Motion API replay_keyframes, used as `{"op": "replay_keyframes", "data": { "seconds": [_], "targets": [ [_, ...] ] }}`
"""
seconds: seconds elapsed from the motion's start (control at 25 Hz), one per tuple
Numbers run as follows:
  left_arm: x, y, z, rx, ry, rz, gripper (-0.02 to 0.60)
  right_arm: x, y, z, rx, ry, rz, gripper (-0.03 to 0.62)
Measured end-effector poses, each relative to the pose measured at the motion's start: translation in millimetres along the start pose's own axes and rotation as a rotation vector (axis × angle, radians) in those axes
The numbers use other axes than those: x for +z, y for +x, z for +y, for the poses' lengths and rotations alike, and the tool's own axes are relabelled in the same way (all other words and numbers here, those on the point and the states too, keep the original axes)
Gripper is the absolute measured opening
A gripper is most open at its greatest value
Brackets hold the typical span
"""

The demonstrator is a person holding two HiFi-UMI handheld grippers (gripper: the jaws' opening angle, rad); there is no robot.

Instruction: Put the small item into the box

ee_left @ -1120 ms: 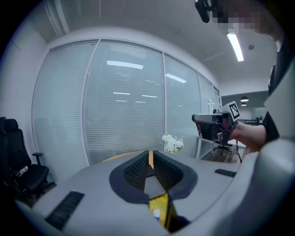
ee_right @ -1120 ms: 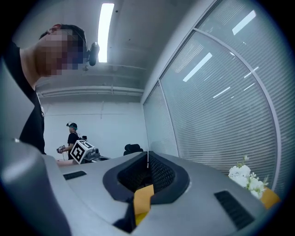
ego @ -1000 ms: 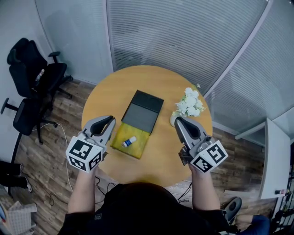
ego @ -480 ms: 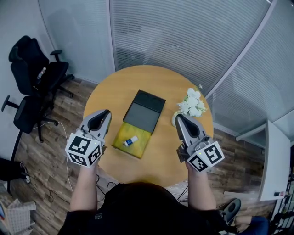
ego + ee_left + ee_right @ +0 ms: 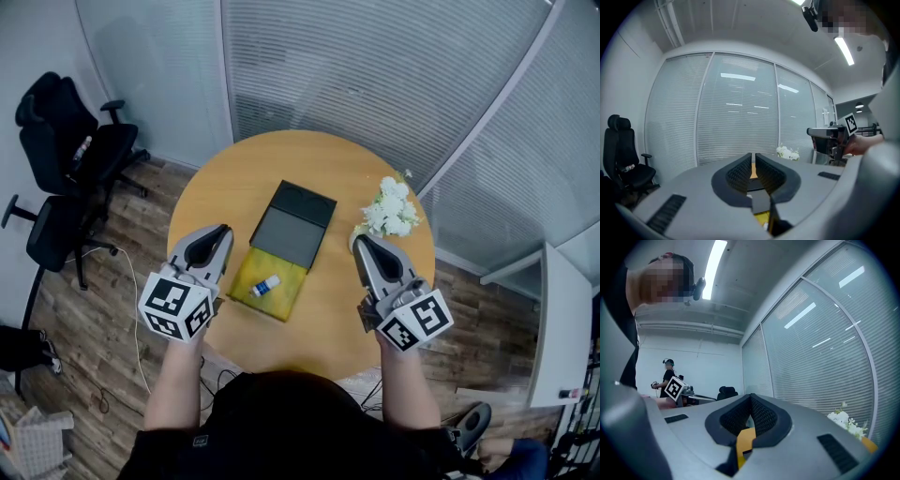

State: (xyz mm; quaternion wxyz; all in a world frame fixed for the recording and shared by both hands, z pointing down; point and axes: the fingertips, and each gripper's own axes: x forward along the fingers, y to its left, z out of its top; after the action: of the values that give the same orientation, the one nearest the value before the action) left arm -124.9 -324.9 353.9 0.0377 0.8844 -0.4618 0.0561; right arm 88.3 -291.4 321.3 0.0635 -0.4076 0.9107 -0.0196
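With 12 o'clock pointing away from you across the round wooden table (image 5: 375, 319), read the positions as follows.

**Box.** The open box (image 5: 292, 228) lies near the table centre. Its black half sits toward 12 o'clock. Its yellow half (image 5: 246, 272) adjoins it toward 7 o'clock.

**Small item.** The small white-and-blue item (image 5: 265, 286) lies on the yellow half, roughly in the middle of it. Neither gripper touches it.

**Left gripper.** You hold the left gripper (image 5: 223, 231) over the table edge at 8 o'clock, just beside the yellow half, tips pointing toward 12 o'clock. In the left gripper view the ribbed pads stand almost together with only a thin slit between them. Nothing is gripped.

**Right gripper.** You hold the right gripper (image 5: 357, 241) at 4 o'clock, well apart from the box, tips pointing toward 12 o'clock. In the right gripper view the jaws meet at the tips. Nothing is gripped.

**Surroundings.** White flowers (image 5: 390, 209) stand at the table edge at 2 o'clock, just beyond the right gripper's tips. Black office chairs (image 5: 66, 178) stand on the wood floor at 9 to 10 o'clock, clear of the table. Walls of slatted blinds (image 5: 375, 75) run behind the table at 12 o'clock.
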Motion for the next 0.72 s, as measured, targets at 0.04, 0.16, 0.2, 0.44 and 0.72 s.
{"op": "replay_keyframes", "data": {
  "seconds": [0.04, 0.16, 0.2, 0.44, 0.72],
  "targets": [
    [-0.1, 0.3, -0.4, -0.001, 0.000, 0.001, 0.034, 0.6, 0.3, -0.2, 0.001, -0.001, 0.000, 0.035],
    [-1.2, 1.3, -1.2, -0.002, 0.000, 0.003, 0.034, 1.6, 1.4, -1.0, 0.004, -0.005, 0.000, 0.035],
    [-1.8, 1.4, -1.6, -0.003, 0.000, 0.004, 0.034, 1.7, 1.7, -1.0, 0.005, -0.006, 0.001, 0.035],
    [-5.2, 1.1, -3.1, -0.003, -0.001, 0.008, 0.032, 2.1, 1.2, -3.2, 0.004, -0.001, 0.000, 0.035],
    [-3.8, 0.1, -4.1, -0.007, 0.004, 0.005, 0.031, 2.3, 0.6, -3.4, 0.003, 0.007, 0.001, 0.035]
  ]
}}
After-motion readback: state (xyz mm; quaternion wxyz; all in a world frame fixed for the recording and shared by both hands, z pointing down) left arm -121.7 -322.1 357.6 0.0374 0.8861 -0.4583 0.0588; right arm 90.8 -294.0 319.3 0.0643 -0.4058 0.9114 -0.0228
